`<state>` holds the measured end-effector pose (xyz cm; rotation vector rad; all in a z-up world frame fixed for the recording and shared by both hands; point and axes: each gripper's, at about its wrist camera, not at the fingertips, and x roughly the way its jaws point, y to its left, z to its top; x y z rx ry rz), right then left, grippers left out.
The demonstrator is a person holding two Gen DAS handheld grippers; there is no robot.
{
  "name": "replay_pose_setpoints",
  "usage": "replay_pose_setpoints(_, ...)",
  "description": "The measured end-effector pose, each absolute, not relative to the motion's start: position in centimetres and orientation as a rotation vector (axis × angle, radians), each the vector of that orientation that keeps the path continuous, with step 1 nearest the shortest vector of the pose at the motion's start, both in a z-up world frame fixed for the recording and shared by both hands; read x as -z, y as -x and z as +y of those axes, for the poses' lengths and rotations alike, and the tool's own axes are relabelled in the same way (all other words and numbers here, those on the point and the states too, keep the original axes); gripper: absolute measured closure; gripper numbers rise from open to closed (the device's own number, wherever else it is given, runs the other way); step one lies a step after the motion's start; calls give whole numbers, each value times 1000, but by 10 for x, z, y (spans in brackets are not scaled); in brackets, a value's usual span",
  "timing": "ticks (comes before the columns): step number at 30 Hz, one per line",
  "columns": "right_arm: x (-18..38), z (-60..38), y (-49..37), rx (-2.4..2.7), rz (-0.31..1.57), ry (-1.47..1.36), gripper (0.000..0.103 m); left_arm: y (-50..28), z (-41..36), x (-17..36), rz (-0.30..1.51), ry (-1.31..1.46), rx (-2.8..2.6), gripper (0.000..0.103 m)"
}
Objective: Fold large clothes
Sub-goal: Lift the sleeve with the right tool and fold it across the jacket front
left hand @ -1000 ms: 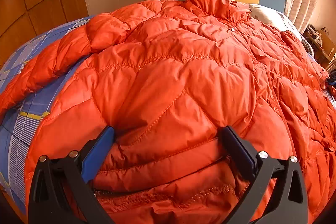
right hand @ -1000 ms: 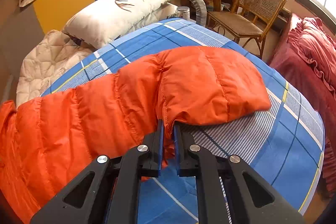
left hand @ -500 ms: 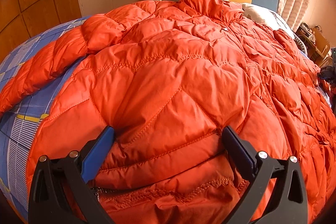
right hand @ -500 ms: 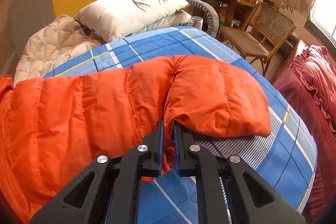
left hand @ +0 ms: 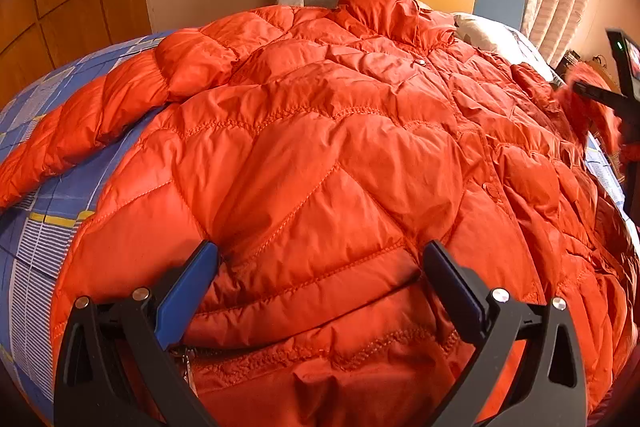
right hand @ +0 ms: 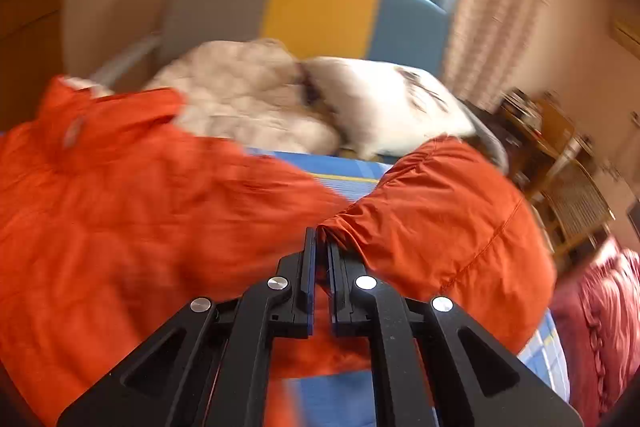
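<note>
Folding the sleeve inward over the jacket (left hand: 320,155).
Right claw (right hand: 322,247) is pinching the sleeve (right hand: 440,211); left claw (left hand: 320,267) is gaping at the hem, gripping nothing; next, laying the sleeve across the chest.

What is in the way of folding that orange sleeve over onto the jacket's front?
Nothing visible. The right hand-held gripper is shut on the sleeve, lifted above the blue checked bedsheet. The down jacket's front lies bare; the left hand-held gripper stands open over its hem.
</note>
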<state>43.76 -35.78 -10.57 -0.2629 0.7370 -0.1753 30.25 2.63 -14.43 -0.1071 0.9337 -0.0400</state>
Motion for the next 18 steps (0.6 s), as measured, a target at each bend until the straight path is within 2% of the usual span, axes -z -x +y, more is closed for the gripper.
replay_pose_setpoints(9,140,-228,-413,-67,810,360,97,-294,38,138,920,172,73,2)
replay_pose_setpoints(10,141,-222,-411,-83,816,357,88,-293,39,137,920,176,75,2)
replay_pose_setpoints(11,143,-215,-407,-104,830,350,69,-292,40,136,919,182,79,2)
replay_pose_setpoints(12,143,-209,-403,-122,837,339,56,-290,41,134,915,187,82,2)
replay_pose_setpoints(13,143,-205,-399,-131,833,327,32,-289,43,133,910,191,82,2)
replay_pose_setpoints(14,141,-201,-393,-137,823,311,26,-288,45,131,905,195,81,2)
replay_pose_setpoints(18,133,-200,-370,-172,818,212,26,-285,49,127,893,202,73,2)
